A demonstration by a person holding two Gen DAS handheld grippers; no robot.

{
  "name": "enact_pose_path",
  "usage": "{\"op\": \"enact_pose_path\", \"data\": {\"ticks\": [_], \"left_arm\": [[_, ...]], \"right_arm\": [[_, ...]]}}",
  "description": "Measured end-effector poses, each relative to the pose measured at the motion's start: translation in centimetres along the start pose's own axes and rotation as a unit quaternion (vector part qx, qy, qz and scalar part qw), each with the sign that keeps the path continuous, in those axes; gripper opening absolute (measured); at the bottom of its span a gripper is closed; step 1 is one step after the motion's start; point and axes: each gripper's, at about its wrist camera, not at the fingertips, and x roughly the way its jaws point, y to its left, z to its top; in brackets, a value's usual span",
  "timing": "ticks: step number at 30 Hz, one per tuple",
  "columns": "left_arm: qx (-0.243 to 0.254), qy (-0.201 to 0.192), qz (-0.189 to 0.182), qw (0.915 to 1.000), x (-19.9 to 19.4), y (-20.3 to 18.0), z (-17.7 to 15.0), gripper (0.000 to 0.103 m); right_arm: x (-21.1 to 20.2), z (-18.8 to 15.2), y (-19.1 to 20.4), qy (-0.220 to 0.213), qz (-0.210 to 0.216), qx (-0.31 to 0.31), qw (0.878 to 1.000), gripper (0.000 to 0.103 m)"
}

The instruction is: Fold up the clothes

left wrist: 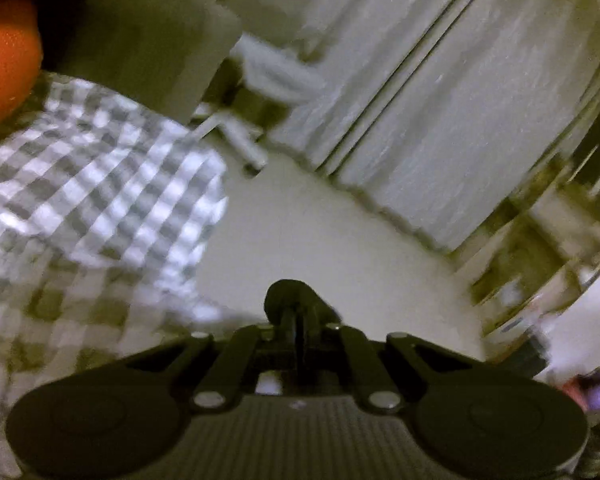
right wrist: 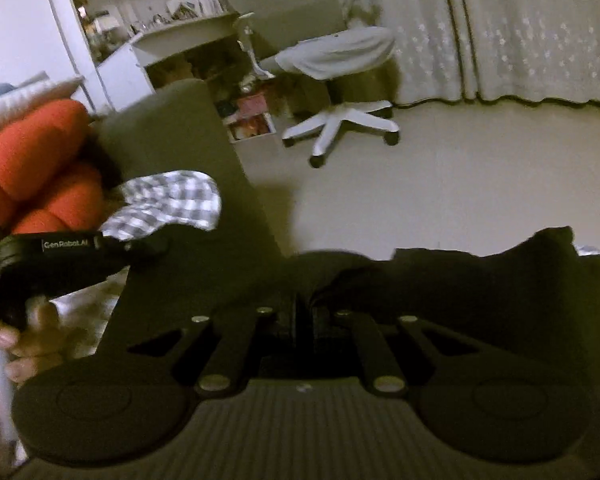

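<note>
A grey-and-white checked garment (left wrist: 100, 184) lies crumpled at the left of the blurred left wrist view, on a pale surface by the sofa. My left gripper (left wrist: 296, 300) is shut, just right of that cloth, and nothing shows between its fingers. The right wrist view shows the same checked garment (right wrist: 172, 204) beyond the left gripper (right wrist: 148, 246). A black garment (right wrist: 460, 272) spreads across the front of my right gripper (right wrist: 300, 308). That gripper is shut, with the cloth bunched at its tips. The dark fabric hides the fingertips.
A grey sofa arm (right wrist: 172, 152) and orange cushions (right wrist: 36, 168) stand at the left. Farther off are a white office chair (right wrist: 340, 80), a cluttered shelf (right wrist: 160, 20) and pale curtains (right wrist: 500, 32) over cream floor (right wrist: 440, 184). A hand (right wrist: 4, 340) holds the left gripper.
</note>
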Motion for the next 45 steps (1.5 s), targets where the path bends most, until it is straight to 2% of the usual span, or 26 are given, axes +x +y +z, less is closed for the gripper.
{"op": "enact_pose_path", "data": {"ticks": [1,3,4,5,6,10,14,15,18,19,22,24,25,27,30,32,36,38,40,42,45], "left_arm": [[0.007,-0.005,0.005,0.9999,-0.2,-0.3,-0.1,0.004],[0.021,-0.028,0.007,0.9994,-1.1,-0.7,0.1,0.013],[0.027,-0.038,0.01,0.9989,-1.4,-0.9,0.3,0.026],[0.032,-0.048,0.014,0.9982,-1.8,-1.1,0.5,0.034],[0.038,-0.051,0.019,0.9978,-1.9,-1.3,0.6,0.034],[0.071,-0.052,0.034,0.9955,-2.1,-2.8,0.7,0.034],[0.131,-0.041,0.056,0.989,-1.3,-5.1,0.1,0.034],[0.146,-0.034,0.066,0.9864,-0.9,-5.6,-0.1,0.032],[0.173,-0.005,0.104,0.9793,0.4,-5.6,-0.5,0.002],[0.163,-0.003,0.101,0.9815,0.5,-5.1,-0.4,0.001],[0.128,-0.006,0.086,0.9881,0.2,-3.7,0.0,0.001],[0.102,-0.021,0.07,0.9921,-0.7,-2.9,0.5,0.001],[0.094,-0.027,0.06,0.9934,-1.0,-2.6,0.6,0.001],[0.075,-0.035,0.041,0.9957,-1.3,-2.0,0.6,0.0],[0.031,-0.055,0.006,0.998,-2.2,-0.7,0.8,0.0],[0.008,-0.059,-0.013,0.9981,-2.3,-0.1,0.7,0.0],[0.025,-0.043,0.006,0.9988,-1.5,-0.6,0.3,0.001],[0.034,-0.034,0.015,0.9987,-1.1,-0.8,0.1,0.001],[0.029,-0.028,0.024,0.9989,-0.9,-0.6,0.1,0.001],[0.031,-0.027,0.031,0.9987,-0.9,-0.5,0.0,0.001],[0.04,-0.039,0.028,0.998,-1.1,-0.7,0.2,0.001]], "right_arm": [[0.0,0.0,0.0,-0.001,-0.001,0.0,1.0,0.012],[-0.3,0.3,0.1,0.003,-0.004,-0.007,1.0,0.021],[-0.4,0.4,0.2,0.004,-0.006,-0.01,1.0,0.027],[-0.7,0.5,0.3,0.0,-0.015,-0.018,1.0,0.045],[-1.0,0.7,0.3,-0.003,-0.025,-0.031,0.999,0.052],[-2.1,1.2,0.6,-0.002,-0.05,-0.075,0.996,0.052],[-3.3,1.3,2.1,0.029,-0.021,-0.144,0.989,0.052],[-3.8,1.1,2.8,0.032,-0.002,-0.165,0.986,0.052],[-5.0,0.1,4.9,0.056,0.077,-0.209,0.973,0.052],[-5.3,-0.2,5.6,0.065,0.106,-0.22,0.968,0.052],[-3.8,-2.3,7.9,0.099,0.105,-0.26,0.955,0.049],[-2.7,-3.5,8.8,0.107,0.092,-0.279,0.95,0.02],[-2.1,-4.1,9.1,0.104,0.08,-0.285,0.95,0.02],[-2.2,-4.0,9.5,0.091,0.077,-0.285,0.951,0.002],[-3.1,-3.2,9.4,0.061,0.093,-0.262,0.959,0.002],[-3.6,-3.0,9.2,0.048,0.094,-0.264,0.959,0.002],[-2.1,-4.5,8.8,0.078,0.055,-0.29,0.952,0.004],[-1.8,-4.2,8.6,0.072,0.056,-0.283,0.955,0.005],[-1.8,-3.8,8.5,0.069,0.051,-0.276,0.957,0.011],[-2.2,-3.4,8.3,0.058,0.031,-0.271,0.96,0.029],[-2.7,-2.3,7.2,0.042,0.02,-0.241,0.969,0.039]]}}
